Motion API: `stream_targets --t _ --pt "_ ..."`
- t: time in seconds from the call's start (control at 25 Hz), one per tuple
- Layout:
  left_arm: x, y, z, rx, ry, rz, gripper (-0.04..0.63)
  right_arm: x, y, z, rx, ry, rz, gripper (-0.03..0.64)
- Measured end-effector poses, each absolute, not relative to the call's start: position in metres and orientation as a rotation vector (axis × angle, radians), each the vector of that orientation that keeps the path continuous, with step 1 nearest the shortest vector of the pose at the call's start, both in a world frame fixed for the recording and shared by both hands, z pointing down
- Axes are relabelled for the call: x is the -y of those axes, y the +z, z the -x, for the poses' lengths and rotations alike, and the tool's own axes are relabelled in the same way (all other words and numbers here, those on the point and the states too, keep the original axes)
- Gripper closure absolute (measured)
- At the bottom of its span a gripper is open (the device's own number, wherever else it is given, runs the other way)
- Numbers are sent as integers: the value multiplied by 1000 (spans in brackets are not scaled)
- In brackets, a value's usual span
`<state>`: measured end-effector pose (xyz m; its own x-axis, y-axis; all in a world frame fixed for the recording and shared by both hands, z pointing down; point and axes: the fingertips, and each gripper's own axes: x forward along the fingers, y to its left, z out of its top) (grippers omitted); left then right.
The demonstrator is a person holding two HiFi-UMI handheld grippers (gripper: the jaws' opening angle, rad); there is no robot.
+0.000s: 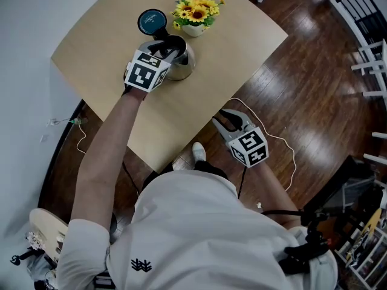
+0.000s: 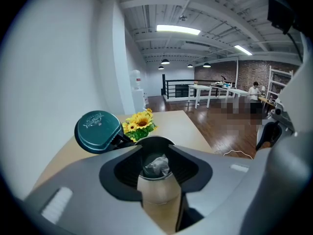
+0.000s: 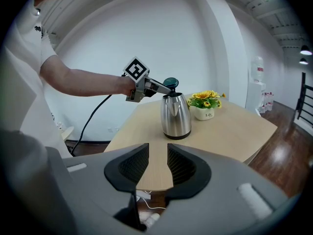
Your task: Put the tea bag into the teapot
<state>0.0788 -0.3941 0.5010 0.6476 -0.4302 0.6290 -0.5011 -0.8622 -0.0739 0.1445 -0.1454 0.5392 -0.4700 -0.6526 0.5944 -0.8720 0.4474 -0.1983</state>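
One table (image 1: 103,53) fills the upper left of the head view: pale, smooth wood grain with a curved edge. One teapot (image 1: 183,66) stands on it. It is shiny metal, round-bodied and narrower toward the top. Its single lid (image 1: 152,21) is a round, dark teal disc tipped up and back, leaving the mouth uncovered.

The left gripper (image 1: 164,45) hangs right over that mouth. Its marker cube (image 1: 145,71) is white with black squares. In the left gripper view its two fingers (image 2: 127,173), black with ribbed pads, stand apart on either side of the opening and press on nothing. The one tea bag (image 2: 157,165), a pale, crumpled paper pouch, sits down inside the teapot's mouth, free of both pads.

Just right of the teapot is one bunch of yellow flowers (image 1: 196,11) with green leaves, set in a small white pot (image 1: 193,30).

Further right, off the table's edge and over the floor (image 1: 314,83) of dark glossy wooden planks, the right gripper (image 1: 228,121) carries a second marker cube (image 1: 249,147). In the right gripper view its two ribbed fingers (image 3: 134,165) are a narrow gap apart with nothing between them. Only the table edge shows through the gap.
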Motion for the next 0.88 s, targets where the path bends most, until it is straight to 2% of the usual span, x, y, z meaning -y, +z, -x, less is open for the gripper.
stream_targets --t 0.36,0.52,0.72,0.88 --pt "328 434 -31 895 751 -2804 439 139 520 -153 2337 611 -1225 502" --pt "265 413 11 978 600 -2769 440 135 508 -161 2379 552 -1182 500" --pt "169 413 66 1119 547 -2699 440 114 488 -173 2389 482 -1220 500" --pt "106 408 87 1214 462 -2645 440 96 454 -171 2423 390 -1257 497"
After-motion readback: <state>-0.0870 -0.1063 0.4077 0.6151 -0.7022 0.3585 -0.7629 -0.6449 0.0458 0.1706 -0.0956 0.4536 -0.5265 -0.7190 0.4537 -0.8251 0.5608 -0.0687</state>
